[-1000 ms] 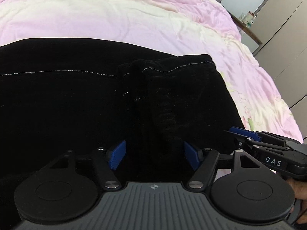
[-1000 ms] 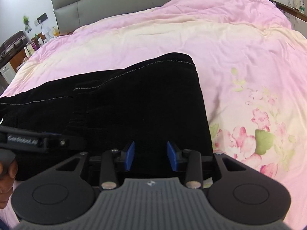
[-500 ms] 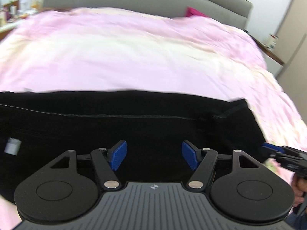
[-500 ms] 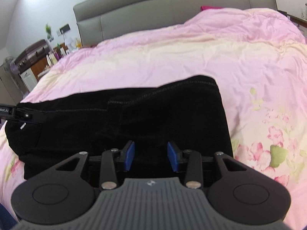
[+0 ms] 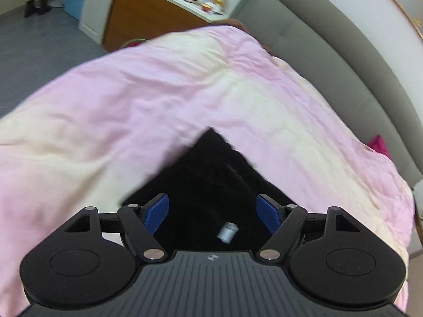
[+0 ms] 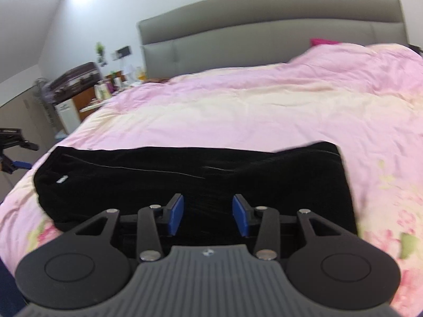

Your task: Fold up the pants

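The black pants point(image 6: 190, 179) lie folded in a long flat band on the pink quilt point(image 6: 264, 111). A small white tag point(image 6: 61, 179) shows near their left end. My right gripper point(image 6: 207, 218) is open and empty, low over the near edge of the pants. My left gripper point(image 5: 212, 215) is open and empty over one corner of the pants point(image 5: 211, 174), with the white tag point(image 5: 227, 232) between its fingers' span. The left gripper also shows at the far left edge of the right wrist view point(image 6: 15, 155), beyond the pants' left end.
A grey padded headboard point(image 6: 264, 34) stands at the far end of the bed. A wooden cabinet point(image 5: 148, 18) with bottles and clutter sits beside the bed. Grey floor point(image 5: 34, 45) lies past the left edge. A magenta pillow point(image 6: 323, 41) peeks out by the headboard.
Both grippers have drawn back and up from the pants. The left gripper swung far to the left end of the pants and now faces the cabinet. The pants stay flat.
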Demonstrator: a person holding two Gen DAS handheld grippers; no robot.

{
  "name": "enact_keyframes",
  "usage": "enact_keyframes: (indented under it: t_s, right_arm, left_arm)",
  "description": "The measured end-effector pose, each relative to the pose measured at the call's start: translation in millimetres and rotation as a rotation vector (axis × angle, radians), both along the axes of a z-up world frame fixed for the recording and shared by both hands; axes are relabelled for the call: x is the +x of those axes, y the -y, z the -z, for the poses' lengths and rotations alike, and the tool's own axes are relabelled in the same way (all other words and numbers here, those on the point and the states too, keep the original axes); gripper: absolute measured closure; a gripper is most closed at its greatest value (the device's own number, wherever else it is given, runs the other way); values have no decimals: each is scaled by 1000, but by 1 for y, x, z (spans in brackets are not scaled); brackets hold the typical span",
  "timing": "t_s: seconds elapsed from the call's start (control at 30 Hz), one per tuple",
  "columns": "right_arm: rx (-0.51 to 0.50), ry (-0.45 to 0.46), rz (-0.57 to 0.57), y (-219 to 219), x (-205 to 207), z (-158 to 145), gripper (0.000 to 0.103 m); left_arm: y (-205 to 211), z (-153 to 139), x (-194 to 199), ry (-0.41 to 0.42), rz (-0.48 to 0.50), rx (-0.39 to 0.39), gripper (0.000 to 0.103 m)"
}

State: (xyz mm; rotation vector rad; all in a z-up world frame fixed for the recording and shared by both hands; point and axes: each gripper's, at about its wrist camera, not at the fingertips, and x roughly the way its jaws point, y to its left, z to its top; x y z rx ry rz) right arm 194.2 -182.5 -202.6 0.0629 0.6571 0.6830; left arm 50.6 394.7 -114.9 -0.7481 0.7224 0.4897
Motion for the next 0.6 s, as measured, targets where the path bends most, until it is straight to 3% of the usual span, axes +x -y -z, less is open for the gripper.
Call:
enact_keyframes:
  t_s: [0.1,0.27,0.43,0.53,0.6]
  right_arm:
    - [48,-37,-49,-53,-10,-2,61]
    - [115,-144,-141,-170,-21,16,61]
    - [103,-182,-232,-270,-39,30,61]
    - [86,-201,-260,-306,-48,35,61]
    - [50,-193,-277,-323,-54,39,61]
  left_arm:
    - [-20,18,-14,8,-35,-38,15]
    - [-32,50,-25,45,-41,-197,15]
    - [-43,79,-25,49,-60,-317,12]
    - [-52,103,-22,40,-81,-401,11]
    - [-55,111,-18,55,-81,-415,11]
